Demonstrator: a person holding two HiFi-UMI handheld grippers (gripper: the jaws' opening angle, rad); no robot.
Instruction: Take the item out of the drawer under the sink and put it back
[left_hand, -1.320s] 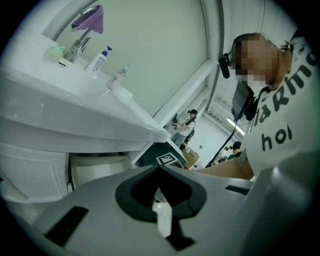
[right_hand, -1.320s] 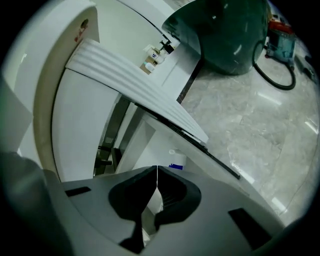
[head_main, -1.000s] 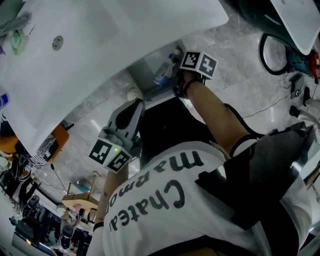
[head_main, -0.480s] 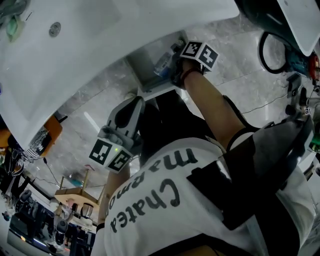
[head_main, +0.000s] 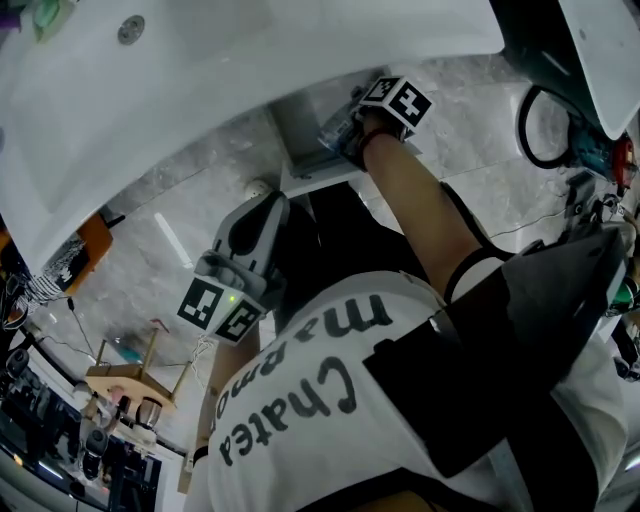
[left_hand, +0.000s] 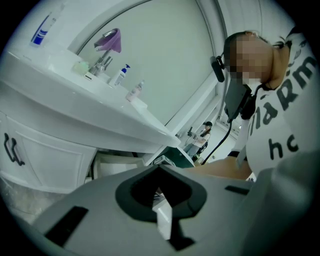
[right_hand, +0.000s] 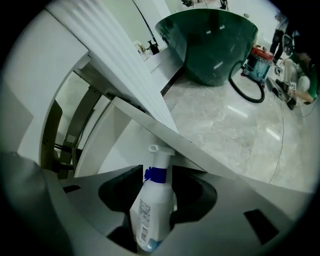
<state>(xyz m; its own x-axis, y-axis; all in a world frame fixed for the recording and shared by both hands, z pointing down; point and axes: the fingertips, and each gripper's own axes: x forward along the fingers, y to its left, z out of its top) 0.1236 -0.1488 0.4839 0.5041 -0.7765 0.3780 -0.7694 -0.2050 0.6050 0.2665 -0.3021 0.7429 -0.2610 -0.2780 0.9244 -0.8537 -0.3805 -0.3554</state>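
Note:
A white spray bottle (right_hand: 152, 210) with a blue collar stands between the jaws of my right gripper (right_hand: 156, 185). Those jaws are opening, and the pads sit just off the bottle's sides. In the head view my right gripper (head_main: 352, 138) reaches into the pulled-out drawer (head_main: 300, 145) under the white sink (head_main: 200, 80), and the bottle (head_main: 335, 126) is just ahead of it. The drawer's pale inner wall (right_hand: 125, 145) rises behind the bottle. My left gripper (head_main: 265, 215) hangs near the person's torso, away from the drawer. Its jaws (left_hand: 160, 200) are together with nothing between them.
A dark green tub (right_hand: 215, 40) and a black hose (right_hand: 247, 82) stand on the marble floor to the right. A faucet and small bottles (left_hand: 102, 62) sit on the sink top. A wooden stool (head_main: 125, 375) stands at the lower left.
My right gripper has pushed a little deeper into the drawer with the bottle. The left gripper has stayed where it was. The head camera has shifted slightly.

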